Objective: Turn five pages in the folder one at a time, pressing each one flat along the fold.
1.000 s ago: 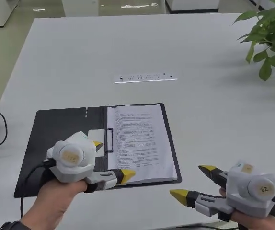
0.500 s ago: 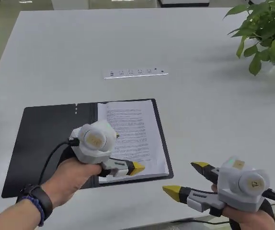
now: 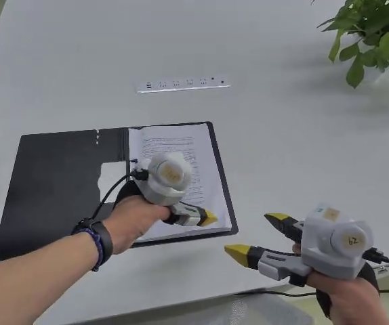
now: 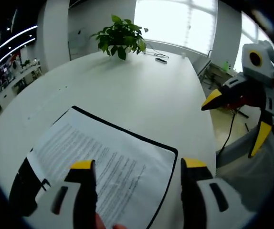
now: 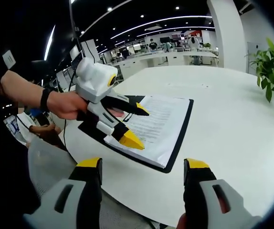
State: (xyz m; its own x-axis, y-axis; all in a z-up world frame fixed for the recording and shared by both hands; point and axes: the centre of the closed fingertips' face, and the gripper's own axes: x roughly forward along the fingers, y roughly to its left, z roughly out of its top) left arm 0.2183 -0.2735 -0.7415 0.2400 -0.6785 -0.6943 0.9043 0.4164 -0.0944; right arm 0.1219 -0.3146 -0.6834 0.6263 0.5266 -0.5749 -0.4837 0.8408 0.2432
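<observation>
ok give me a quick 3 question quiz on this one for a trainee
1. True or false: the right gripper is shut on a page.
2. What lies on the table beyond the folder? A power strip; B mug; C laptop.
3. Which gripper is over the page?

Key:
1. False. It is open, off to the side of the folder near the table edge.
2. A.
3. The left gripper, jaws open.
</observation>
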